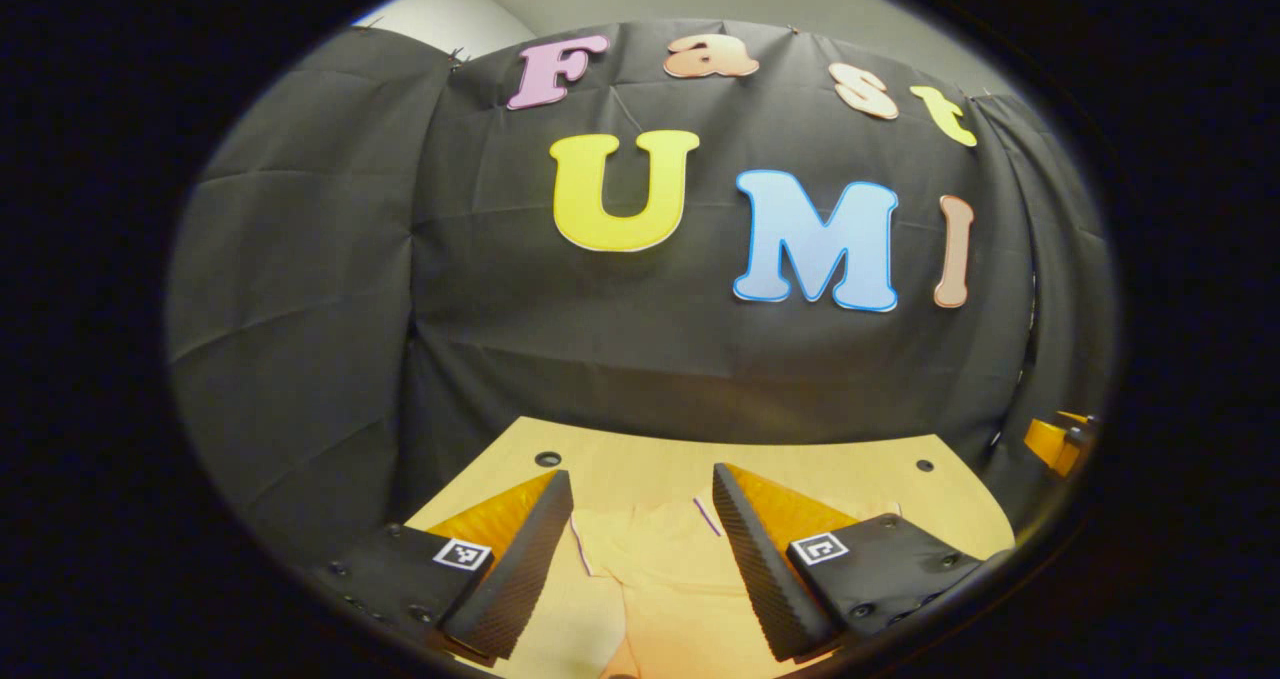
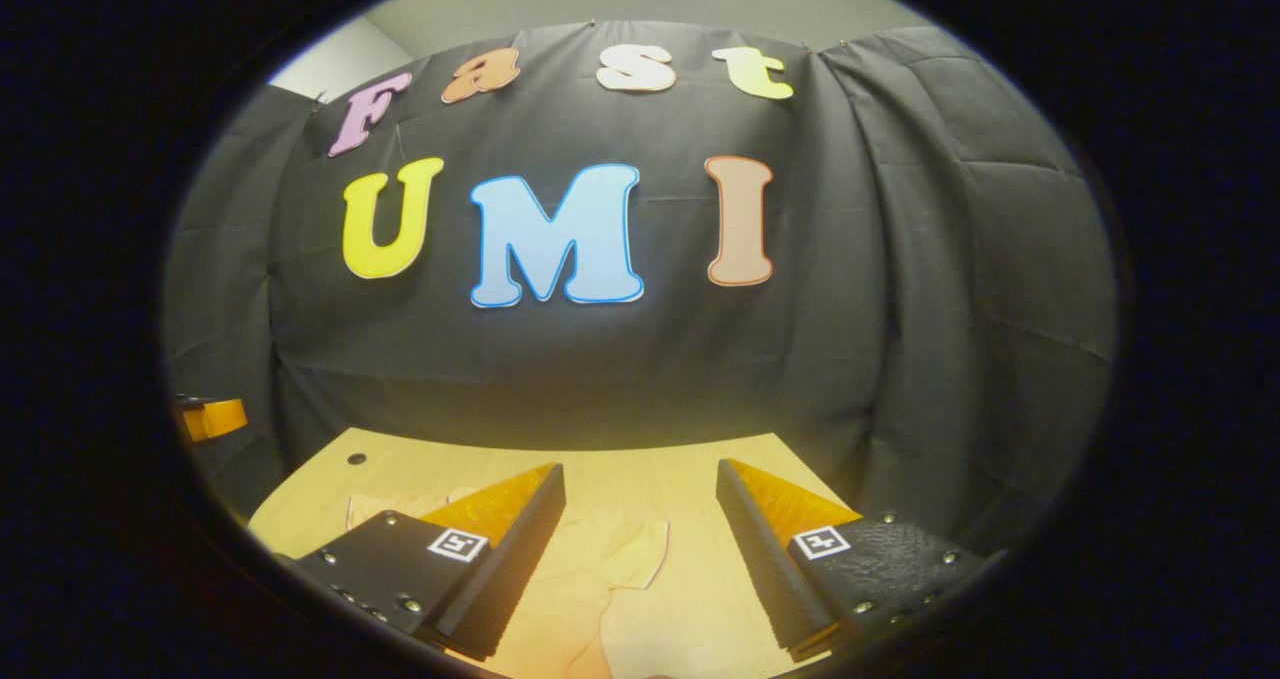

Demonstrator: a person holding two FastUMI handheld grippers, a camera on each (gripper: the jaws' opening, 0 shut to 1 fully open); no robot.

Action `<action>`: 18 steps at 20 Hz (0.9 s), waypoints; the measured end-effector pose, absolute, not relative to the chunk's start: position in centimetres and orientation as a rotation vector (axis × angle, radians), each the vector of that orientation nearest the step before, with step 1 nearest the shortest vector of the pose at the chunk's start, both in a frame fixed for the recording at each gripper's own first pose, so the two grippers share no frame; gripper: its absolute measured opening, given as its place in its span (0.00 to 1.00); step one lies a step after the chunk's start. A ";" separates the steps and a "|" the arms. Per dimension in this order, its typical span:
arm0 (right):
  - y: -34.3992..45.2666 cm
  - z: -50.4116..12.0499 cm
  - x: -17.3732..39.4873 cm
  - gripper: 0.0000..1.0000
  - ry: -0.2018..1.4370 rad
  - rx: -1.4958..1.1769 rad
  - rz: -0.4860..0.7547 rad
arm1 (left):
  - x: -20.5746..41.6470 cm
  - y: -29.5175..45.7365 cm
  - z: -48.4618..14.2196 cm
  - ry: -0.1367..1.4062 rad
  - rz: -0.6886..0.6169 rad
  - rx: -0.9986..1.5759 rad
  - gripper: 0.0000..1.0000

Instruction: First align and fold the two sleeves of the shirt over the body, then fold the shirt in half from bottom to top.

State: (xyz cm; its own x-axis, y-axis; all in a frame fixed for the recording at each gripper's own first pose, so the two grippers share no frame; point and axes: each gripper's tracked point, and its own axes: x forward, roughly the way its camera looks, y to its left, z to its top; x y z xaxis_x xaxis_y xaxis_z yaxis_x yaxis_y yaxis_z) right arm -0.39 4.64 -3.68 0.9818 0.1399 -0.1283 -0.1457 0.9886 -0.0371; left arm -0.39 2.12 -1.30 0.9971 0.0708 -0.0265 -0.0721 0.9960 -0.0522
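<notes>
Here the shirt (image 1: 670, 559), a pale, peach-toned garment with thin purple trim, lies spread on the light worktop (image 1: 640, 464) at the bottom centre of both views; being soft, light and limp, it will likely sag and crease when lifted, so each sleeve is best pinched at its outer edge or cuff. The left gripper (image 1: 640, 519) and the right gripper (image 2: 640, 509) hover above it, fingers spread apart and holding nothing, with no fold visible yet.
</notes>
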 end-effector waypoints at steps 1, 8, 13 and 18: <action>4.6 -3.8 -0.2 0.95 0.130 -0.046 0.145 | -0.4 2.1 -1.4 0.025 0.074 -0.053 0.94; 4.6 -6.4 2.6 0.95 0.207 -0.054 0.154 | 0.1 1.9 -1.2 0.023 0.081 -0.029 0.94; 4.6 -10.3 5.9 0.96 0.306 -0.075 0.158 | -0.1 2.0 -1.3 0.029 0.092 -0.022 0.92; 4.6 -15.2 9.4 0.96 0.417 -0.084 0.152 | -0.2 2.8 -1.5 0.039 0.116 -0.017 0.93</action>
